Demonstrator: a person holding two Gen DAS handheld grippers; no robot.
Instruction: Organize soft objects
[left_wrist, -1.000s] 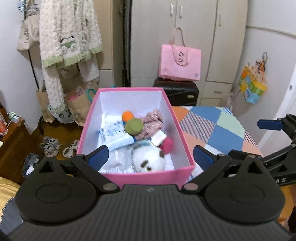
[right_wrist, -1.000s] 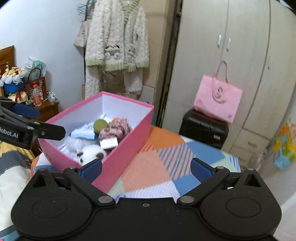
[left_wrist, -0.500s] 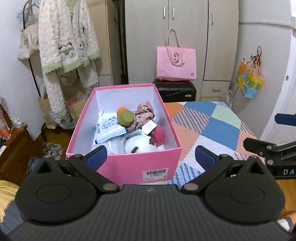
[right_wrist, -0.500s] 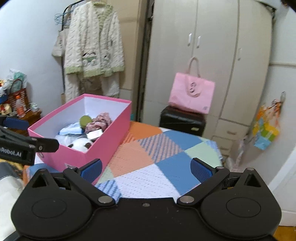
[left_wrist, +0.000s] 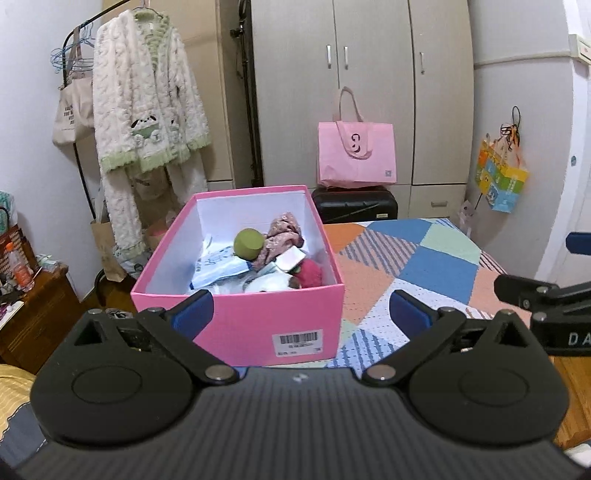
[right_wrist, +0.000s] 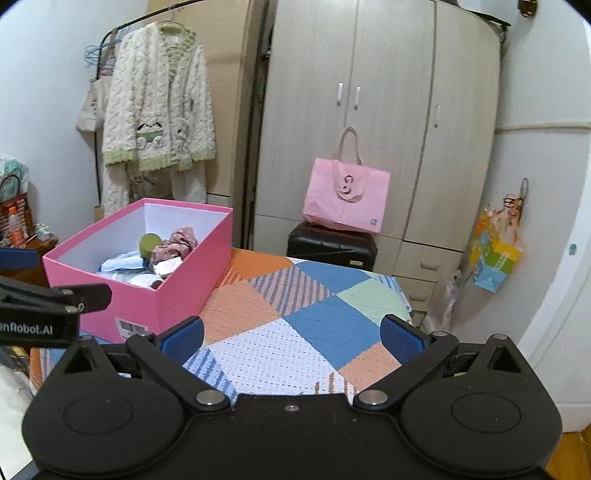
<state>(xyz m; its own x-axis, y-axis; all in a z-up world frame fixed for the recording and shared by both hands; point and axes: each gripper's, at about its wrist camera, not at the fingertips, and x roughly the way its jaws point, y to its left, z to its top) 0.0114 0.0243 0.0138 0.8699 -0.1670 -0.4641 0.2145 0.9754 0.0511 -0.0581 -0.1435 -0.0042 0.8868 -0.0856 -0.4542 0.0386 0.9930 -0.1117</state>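
Left tool (left_wrist: 300, 314): its blue pads stood wide apart, nothing between them, facing the near end wall of the pink box (left_wrist: 236, 325).
Right tool (right_wrist: 291, 338): spread apart too and empty, over bare patchwork cover (right_wrist: 295, 332) to the right of the box.
Soft things: all lay inside the box, namely a green ball (left_wrist: 248, 244), a floral cloth (left_wrist: 282, 236) behind it, blue-white packets (left_wrist: 218, 266) toward the left wall, and a magenta plush (left_wrist: 309, 275) at the right near corner.
Task state: judged nearly done, since nothing soft showed on the cover outside the box.
Risk, box: it sat near the cover's left edge; a nudge on its near wall could shove it toward the drop.
Risk, snag: the open-weave cover might catch a low pad and drag the box.
Risk, contents: the pile lay loose, so the ball could roll if the box tipped.
Risk, tools: the two hung close beside the box and might knock together.
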